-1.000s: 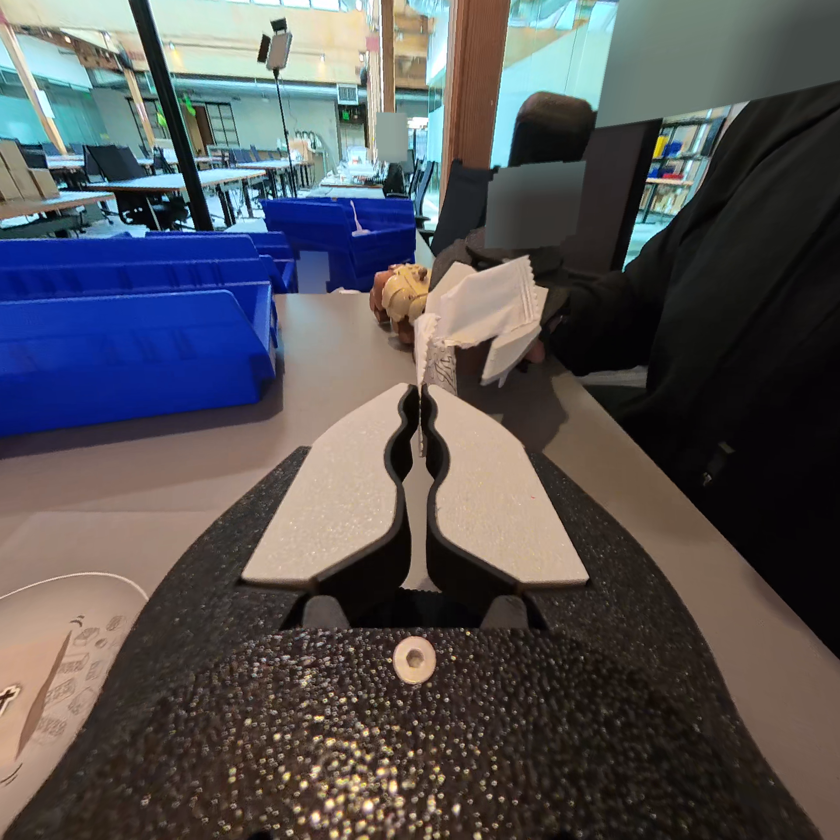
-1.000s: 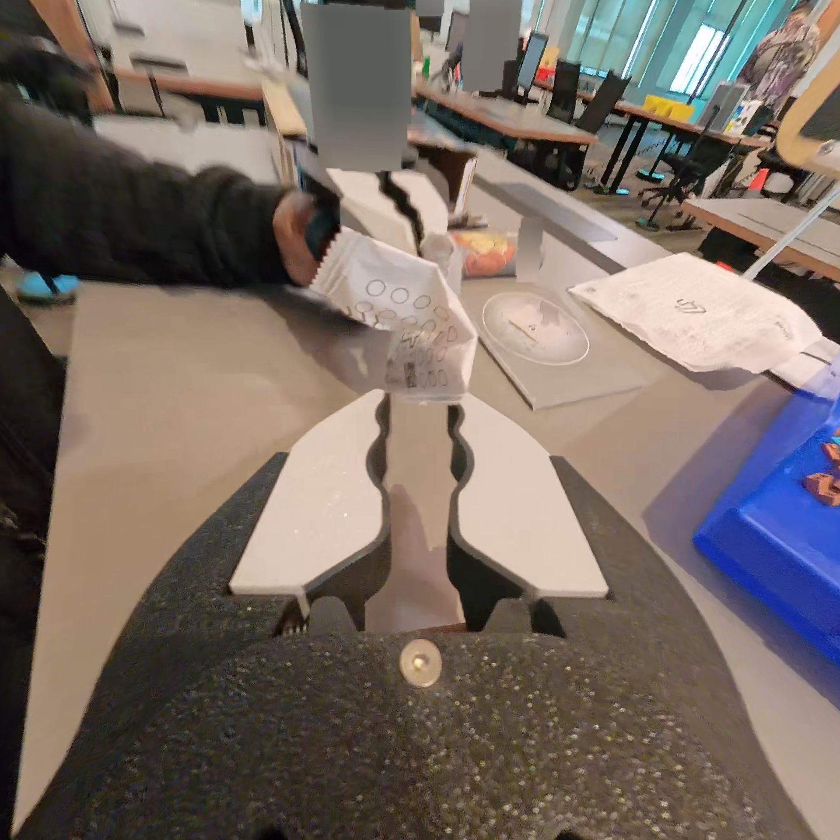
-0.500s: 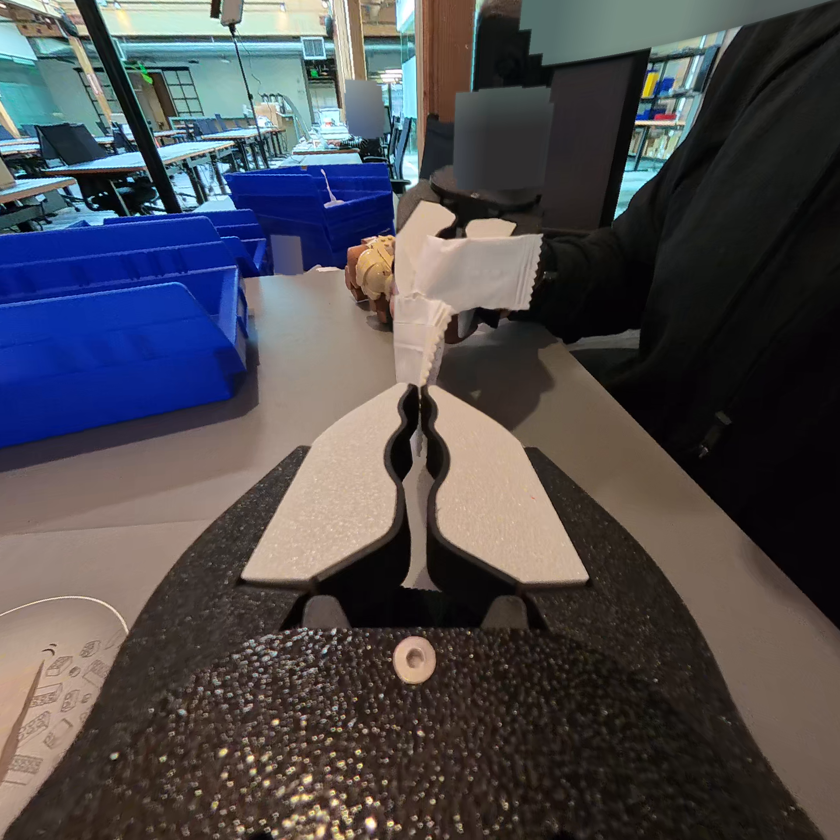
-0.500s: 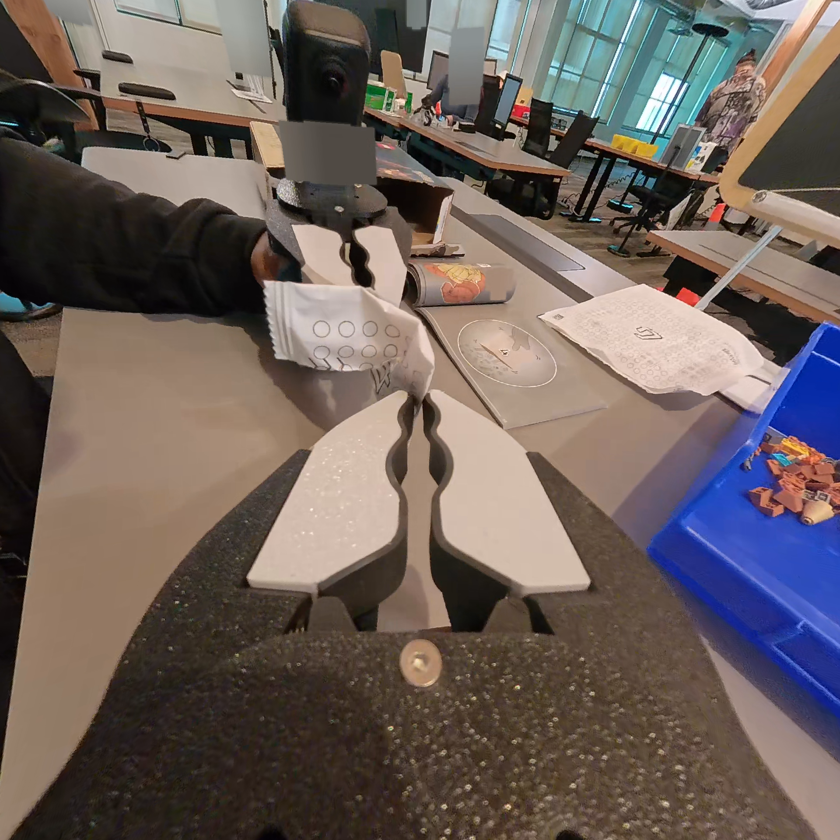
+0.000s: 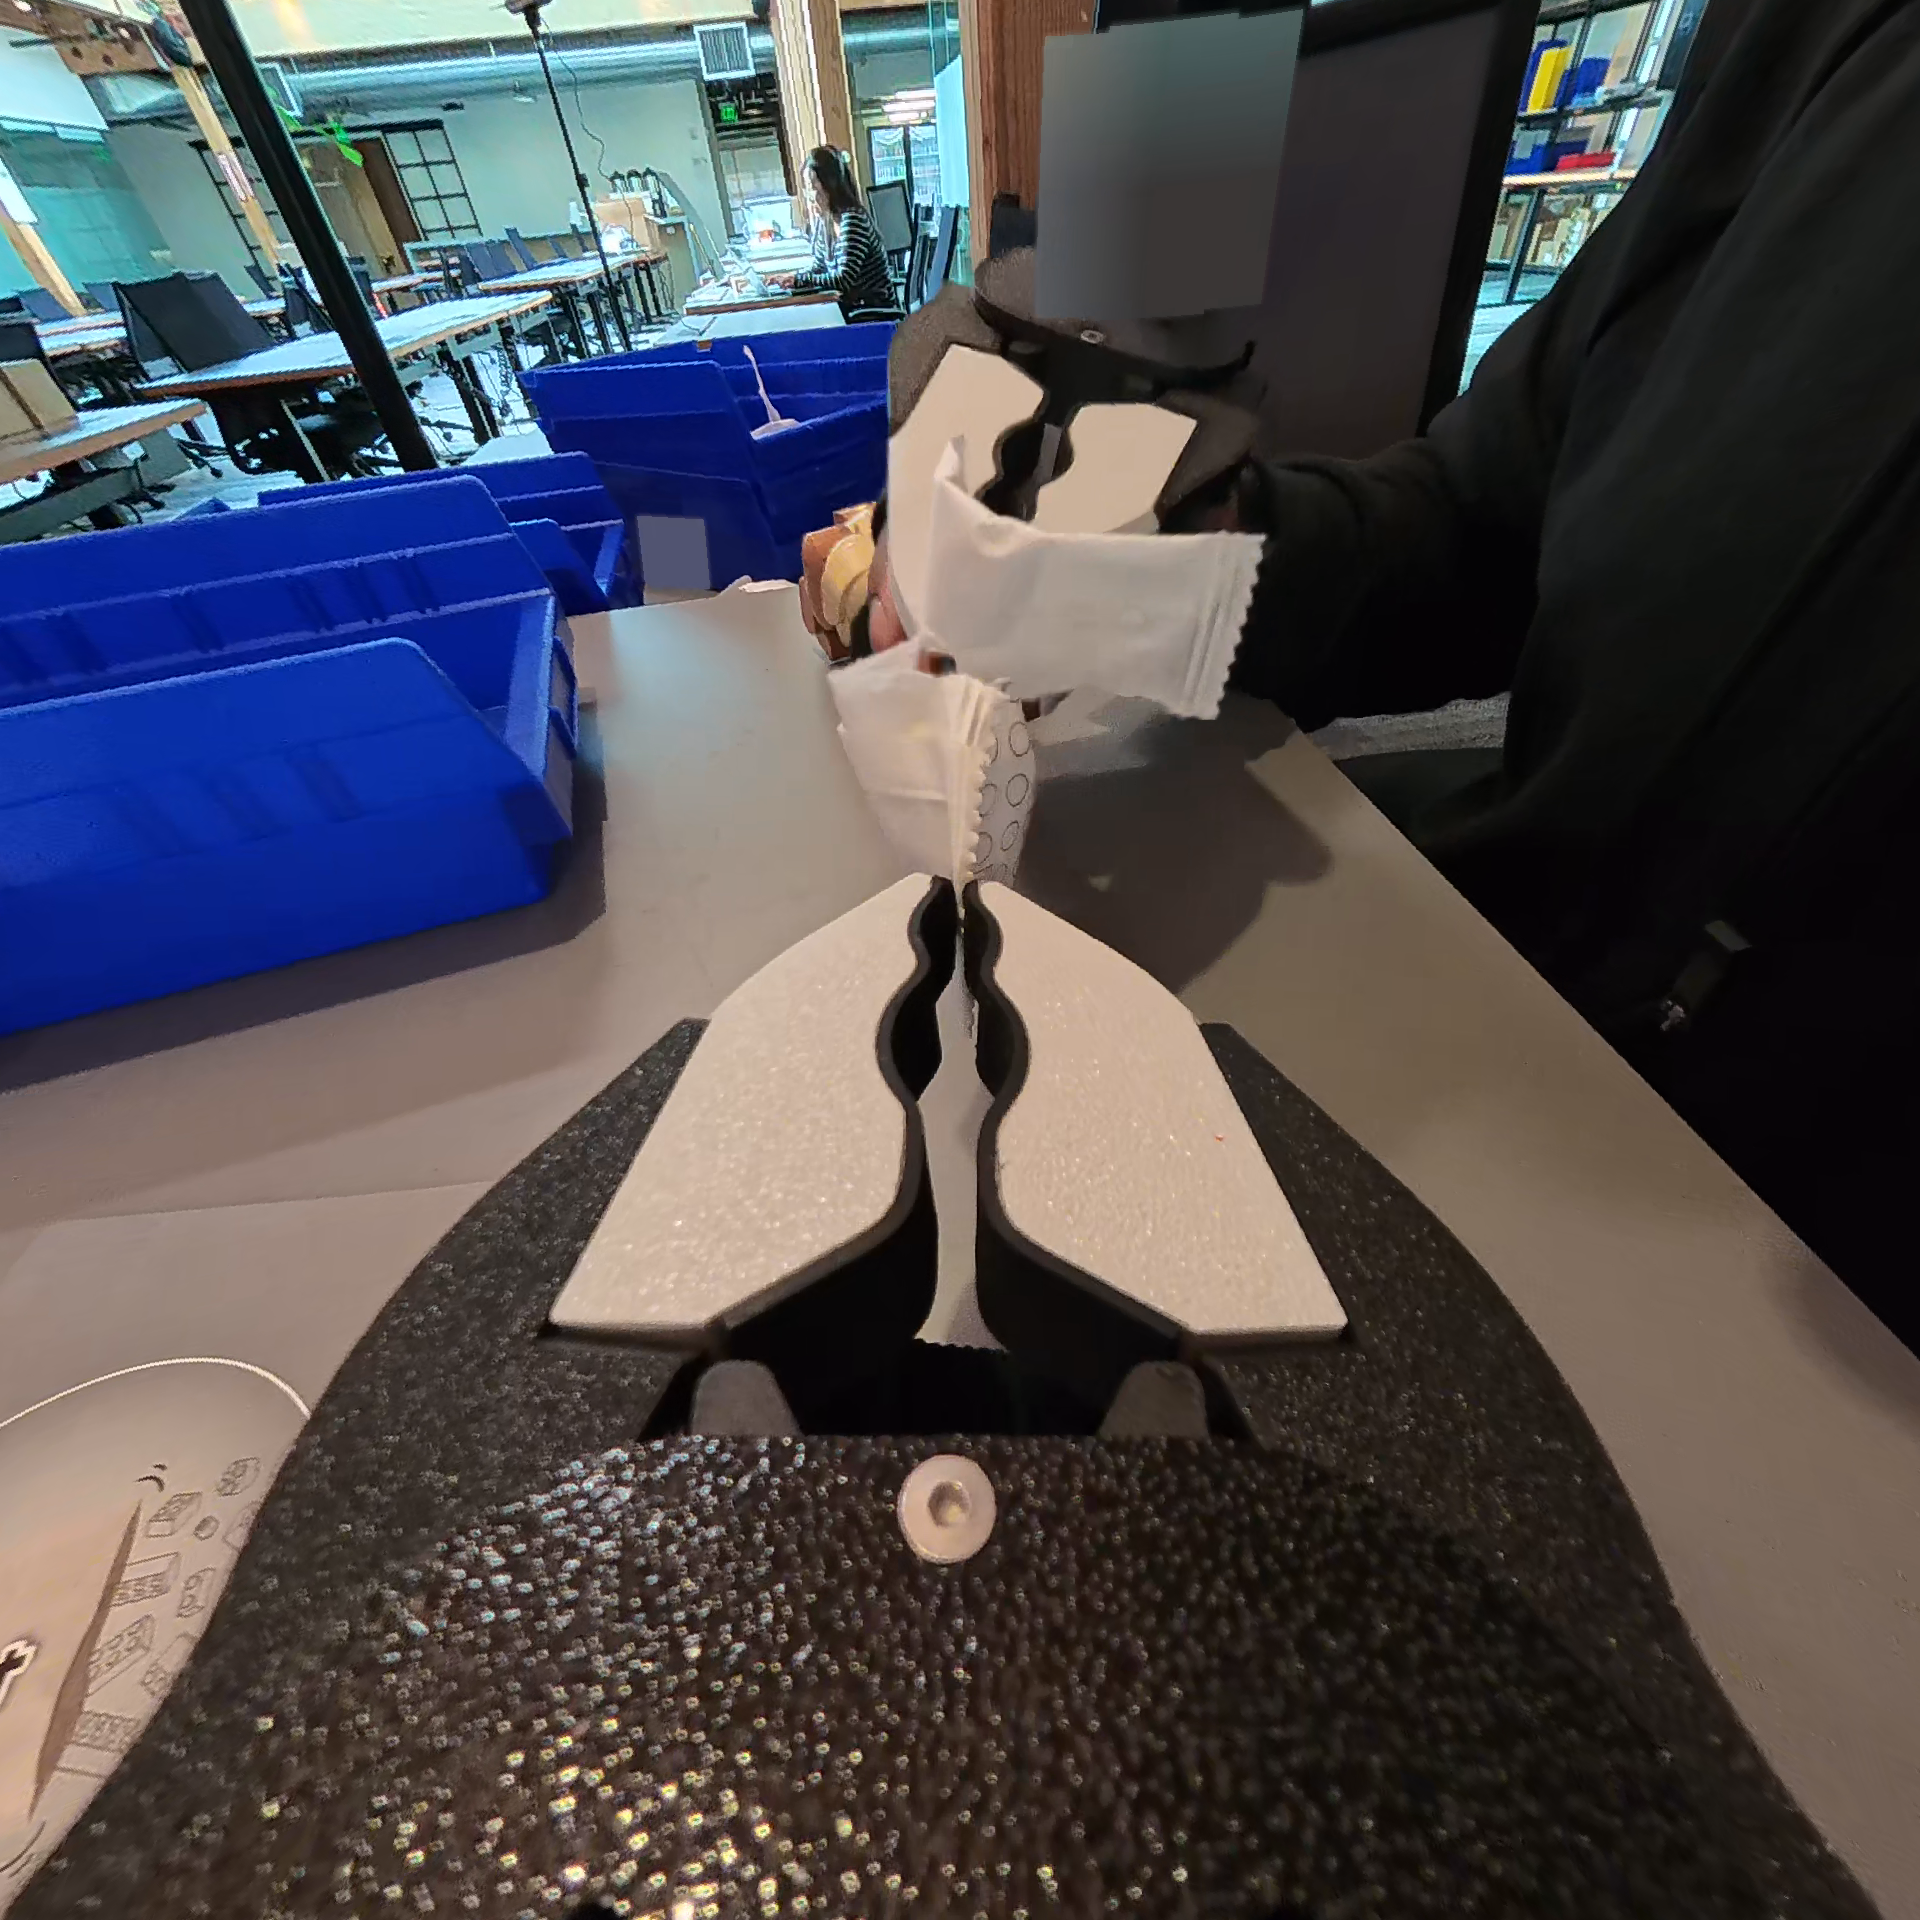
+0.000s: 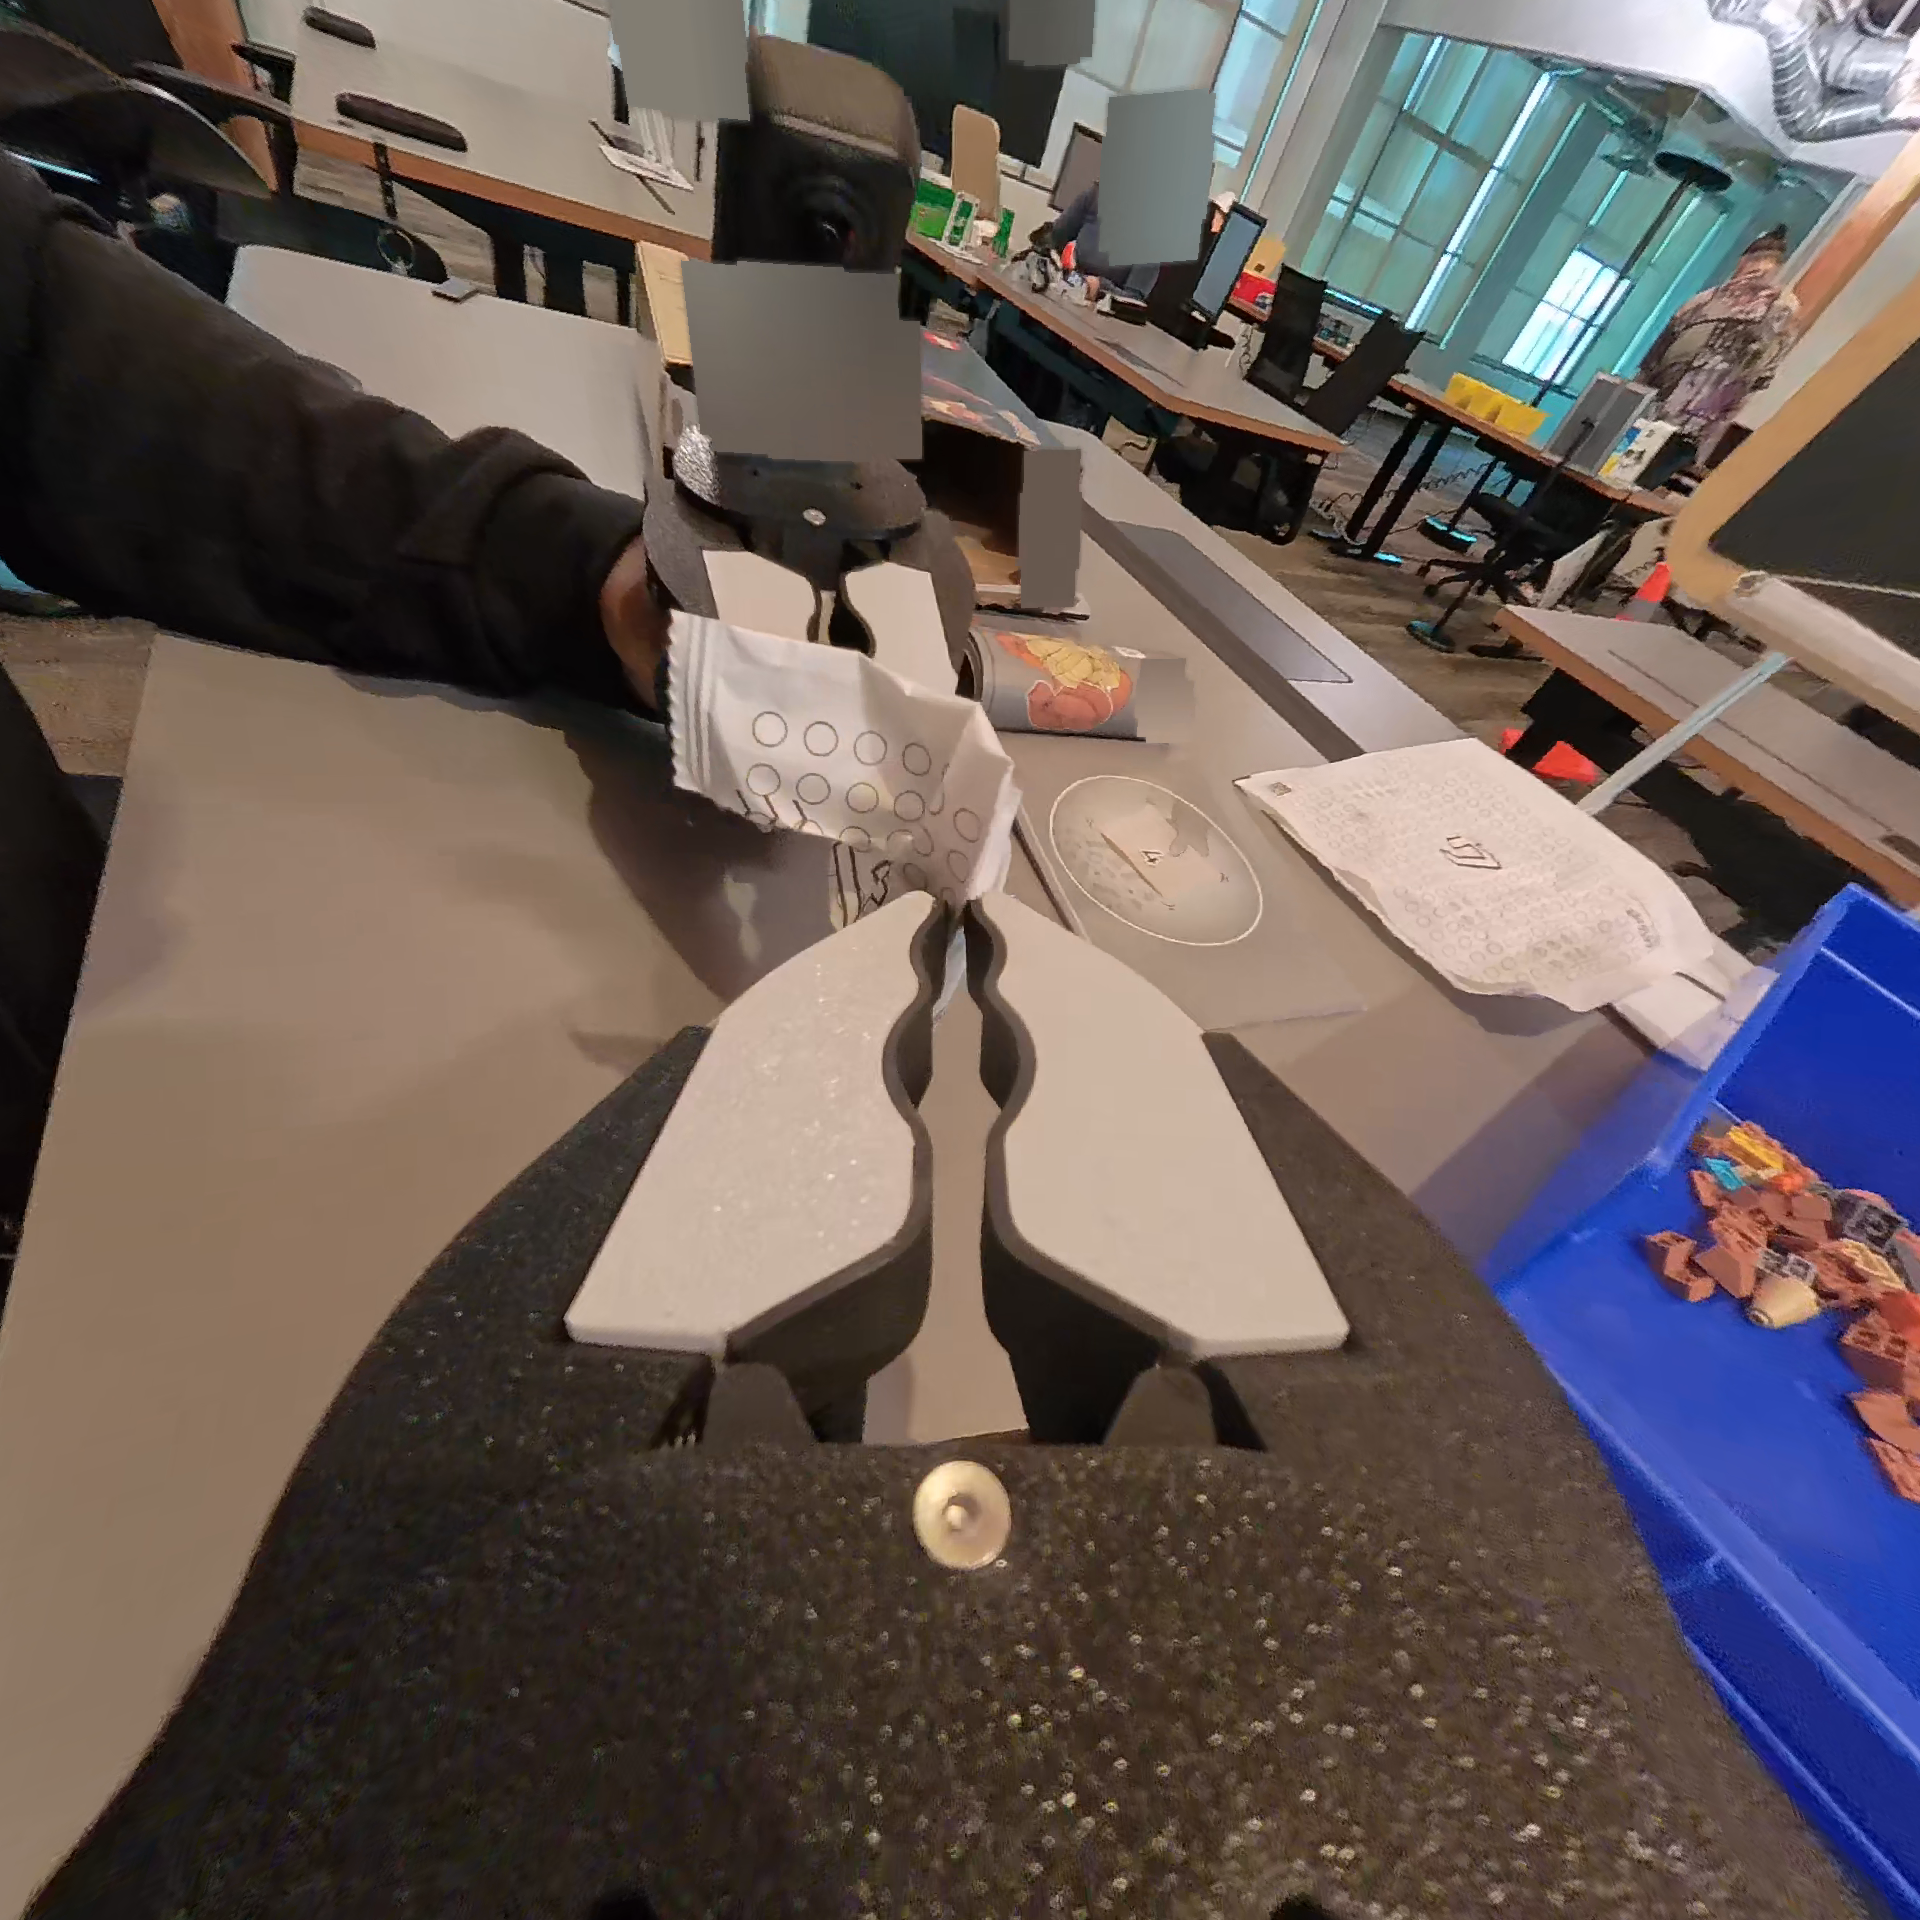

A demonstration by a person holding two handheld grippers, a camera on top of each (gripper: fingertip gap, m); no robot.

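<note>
Paper bag (image 6: 831, 769) – white, printed with small circles, crimped zigzag ends – hangs in the air over the table (image 6: 343, 935), strung between the two grippers; left gripper (image 5: 958, 883) is pressed together on one crimped end, the paper running back between its fingers; right gripper (image 6: 958, 906) is pressed together on the opposite corner, paper pinched at its tips; both pads look tight on the sheet.

Handling, as a judgement: light, thin, limp – creases and folds freely; probably tears along the crimp if pulled hard; some lumps suggest loose contents inside, so it could spill once opened; best hold is the flat crimped seams, close to the corners, where both grippers sit.

Table is smooth grey laminate – flat, likely a bit slick for paper; on it a grey booklet (image 6: 1174, 883) with a round picture, a second flat printed bag (image 6: 1475, 862), a rolled booklet (image 6: 1060, 686); blue bin (image 6: 1766, 1299) with brown bricks (image 6: 1808, 1247) to the right of the right gripper; stacked blue bins (image 5: 260, 727) left of the left gripper.

Room: open workshop, rows of desks, big windows.
</note>
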